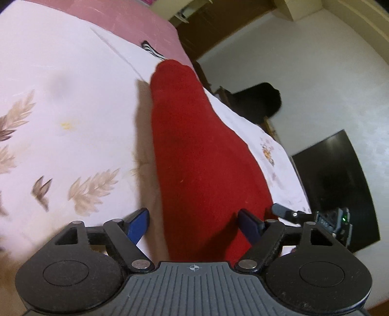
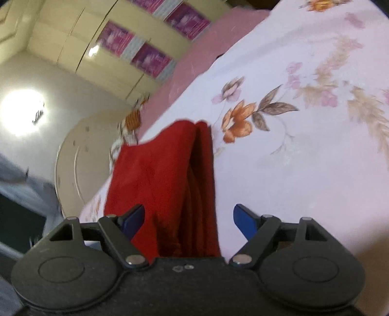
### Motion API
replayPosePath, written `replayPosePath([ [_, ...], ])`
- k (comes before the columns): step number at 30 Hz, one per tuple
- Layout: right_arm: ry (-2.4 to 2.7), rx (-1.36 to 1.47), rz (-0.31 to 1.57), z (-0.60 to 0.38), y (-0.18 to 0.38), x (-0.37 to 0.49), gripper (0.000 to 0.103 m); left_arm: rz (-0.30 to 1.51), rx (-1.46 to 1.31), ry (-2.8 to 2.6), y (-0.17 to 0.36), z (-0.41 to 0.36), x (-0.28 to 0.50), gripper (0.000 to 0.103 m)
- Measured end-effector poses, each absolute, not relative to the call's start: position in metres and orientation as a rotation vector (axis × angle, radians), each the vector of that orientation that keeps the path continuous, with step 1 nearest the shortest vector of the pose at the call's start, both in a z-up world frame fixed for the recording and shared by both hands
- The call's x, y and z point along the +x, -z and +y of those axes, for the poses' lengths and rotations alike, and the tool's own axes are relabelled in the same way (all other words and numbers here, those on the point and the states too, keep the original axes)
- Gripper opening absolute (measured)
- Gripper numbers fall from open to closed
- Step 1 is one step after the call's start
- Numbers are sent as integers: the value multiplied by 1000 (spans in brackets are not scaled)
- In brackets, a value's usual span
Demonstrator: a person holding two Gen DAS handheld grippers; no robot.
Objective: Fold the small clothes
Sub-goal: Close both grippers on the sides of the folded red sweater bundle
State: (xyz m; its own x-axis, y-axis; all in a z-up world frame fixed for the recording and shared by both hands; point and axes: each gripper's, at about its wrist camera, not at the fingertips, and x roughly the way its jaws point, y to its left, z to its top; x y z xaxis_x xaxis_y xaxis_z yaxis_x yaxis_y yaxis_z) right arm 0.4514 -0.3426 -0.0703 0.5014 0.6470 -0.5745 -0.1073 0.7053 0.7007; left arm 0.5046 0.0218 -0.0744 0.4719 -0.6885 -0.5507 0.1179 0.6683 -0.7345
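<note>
1. On the bed sheet [image 1: 73,97], which is white with printed leaves and flowers, a red garment [image 1: 194,145] is lying in a long folded strip close to the edge of the bed.
2. Left gripper [image 1: 194,226]: its jaws are standing spread, with the near end of the red garment passing between the blue fingers [image 1: 138,226]. The cloth is running close against the finger on the right of the picture; whether the pads are pressing on it cannot be told, and the other finger is standing clear of the cloth.
3. Right gripper [image 2: 188,223]: its jaws are likewise standing spread over the red garment [image 2: 165,175]. The blue finger [image 2: 245,223] on the right of the picture is standing clear of the cloth, over bare bed sheet [image 2: 304,170]. The other finger is lying over the cloth, and contact cannot be told.
4. In the right wrist view the garment is showing doubled layers, with a fold line running along its length.
5. A striped item [image 1: 152,49] is lying on the sheet beyond the far end of the garment.
6. A pink cover [image 1: 136,21] is bordering the sheet at the far side.
7. A wardrobe [image 2: 102,46] with purple panels is standing beyond the bed in the right wrist view.
</note>
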Motion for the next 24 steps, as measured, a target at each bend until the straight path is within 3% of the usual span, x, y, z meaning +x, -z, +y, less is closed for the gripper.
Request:
replayPosePath([
  [5, -636, 598, 1053, -319, 71, 470, 80, 970, -667, 598, 77, 13, 516, 78],
  [12, -647, 400, 1042, -274, 56, 468, 79, 954, -657, 606, 76, 8, 521, 78],
  [16, -660, 549, 1018, -305, 65, 459, 67, 955, -656, 610, 75, 11, 521, 78],
  [18, -654, 646, 1027, -324, 74, 459, 54, 955, -649, 620, 76, 12, 521, 78],
  [20, -649, 661, 1027, -324, 76, 458, 53, 955, -654, 612, 77, 11, 523, 78],
  [22, -614, 537, 1004, -305, 65, 455, 51, 946, -617, 575, 73, 5, 522, 61],
  [24, -544, 330, 951, -278, 48, 442, 43, 928, -551, 548, 68, -4, 521, 55],
])
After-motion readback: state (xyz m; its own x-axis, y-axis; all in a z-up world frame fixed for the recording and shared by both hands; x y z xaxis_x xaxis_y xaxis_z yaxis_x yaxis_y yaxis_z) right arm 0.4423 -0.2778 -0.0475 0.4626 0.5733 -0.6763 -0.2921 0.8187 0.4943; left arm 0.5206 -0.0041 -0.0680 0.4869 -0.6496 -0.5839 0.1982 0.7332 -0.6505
